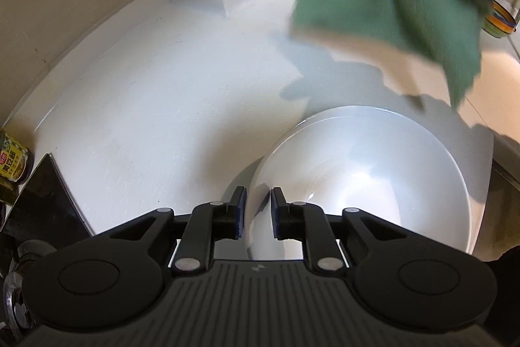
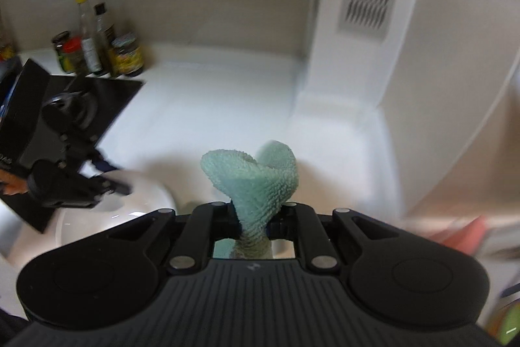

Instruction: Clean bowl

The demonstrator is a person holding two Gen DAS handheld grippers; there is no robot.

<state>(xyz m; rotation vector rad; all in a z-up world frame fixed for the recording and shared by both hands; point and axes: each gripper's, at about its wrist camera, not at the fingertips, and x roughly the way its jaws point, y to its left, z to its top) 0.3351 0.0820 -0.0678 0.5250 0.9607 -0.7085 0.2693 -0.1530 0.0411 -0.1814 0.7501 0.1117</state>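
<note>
Left fingers [image 1: 258, 212] straddling bowl [image 1: 373, 184] rim, right fingers [image 2: 253, 221] clamped on green cloth [image 2: 256, 181]

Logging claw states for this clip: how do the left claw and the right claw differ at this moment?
The left claw straddles the white bowl's rim, a gap showing at its fingers; the right claw is clamped on the green cloth.
The left claw sits low at the bowl on the counter; the right claw hangs above it, cloth dangling.
Both are the same black two-finger design.
</note>
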